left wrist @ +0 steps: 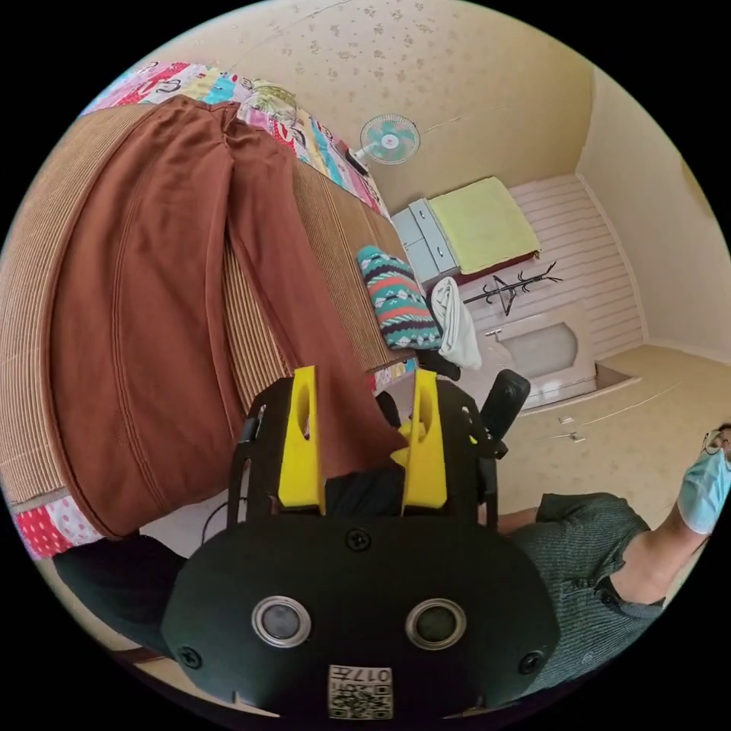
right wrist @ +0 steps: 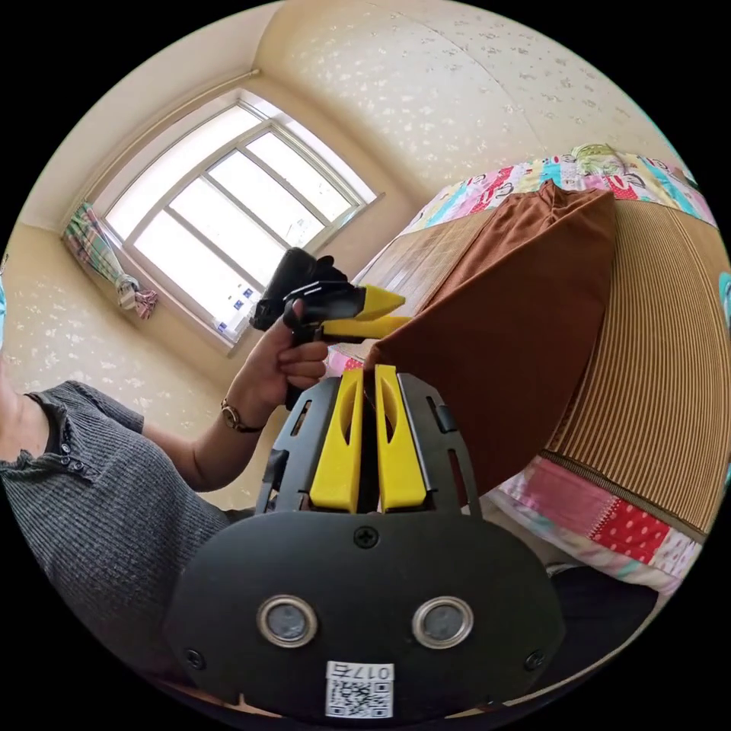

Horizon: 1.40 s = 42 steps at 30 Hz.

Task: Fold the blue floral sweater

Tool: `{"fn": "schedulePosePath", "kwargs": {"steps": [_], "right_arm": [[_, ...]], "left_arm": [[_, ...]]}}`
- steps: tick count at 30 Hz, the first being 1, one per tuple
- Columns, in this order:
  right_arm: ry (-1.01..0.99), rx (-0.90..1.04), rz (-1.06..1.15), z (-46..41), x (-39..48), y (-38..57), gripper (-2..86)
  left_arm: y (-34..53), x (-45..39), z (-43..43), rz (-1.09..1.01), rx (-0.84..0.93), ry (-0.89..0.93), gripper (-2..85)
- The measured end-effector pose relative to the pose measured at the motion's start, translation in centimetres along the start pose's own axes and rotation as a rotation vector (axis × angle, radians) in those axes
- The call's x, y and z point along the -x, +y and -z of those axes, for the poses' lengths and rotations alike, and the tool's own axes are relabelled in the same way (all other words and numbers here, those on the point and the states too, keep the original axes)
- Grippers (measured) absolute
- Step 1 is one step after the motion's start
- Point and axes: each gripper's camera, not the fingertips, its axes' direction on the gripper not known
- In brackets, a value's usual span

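A brown garment point(left wrist: 152, 304) that looks like trousers lies spread over the ribbed mat on the bed point(left wrist: 335, 228). In the left gripper view one end of it runs up between the yellow jaws of my left gripper point(left wrist: 364, 377), which stand wide apart and open. My right gripper point(right wrist: 369, 371) is shut on a lifted corner of the brown garment point(right wrist: 518, 320). A hand holds the left gripper point(right wrist: 388, 312) just above that corner. A folded teal patterned knit point(left wrist: 400, 297) rests at the bed's far edge.
A white cloth point(left wrist: 457, 320) lies beside the teal knit. The patchwork bedding point(right wrist: 609, 525) borders the mat. A fan point(left wrist: 390, 139), a cabinet with a yellow cover point(left wrist: 480, 225) and a coat stand point(left wrist: 510, 289) are beyond. A person in a grey top point(right wrist: 76, 495) stands close, with a window point(right wrist: 228, 221) behind.
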Motion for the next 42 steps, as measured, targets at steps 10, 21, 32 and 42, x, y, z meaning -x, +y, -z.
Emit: {"fn": "schedulePosePath", "kwargs": {"steps": [10, 21, 32, 42], "right_arm": [[0.177, 0.195, 0.058, 1.8, -12.4, -1.5, 7.3], [0.399, -0.055, -0.318, -0.2, -47.5, -31.2, 19.0], [0.84, -0.166, -0.442, -9.0, -54.5, -39.5, 3.0], [0.505, -0.264, -0.024, -27.4, -33.5, -46.0, 2.3]], "left_arm": [[2.9, 3.4, -2.7, 0.049, 0.01, -0.052, -0.4], [2.8, 2.3, -5.8, -0.03, 0.018, 0.009, -0.7], [5.3, 5.0, 0.3, -0.11, -0.089, 0.142, -0.7], [18.2, 10.2, 16.5, 0.127, -0.407, -0.202, -0.5]]}}
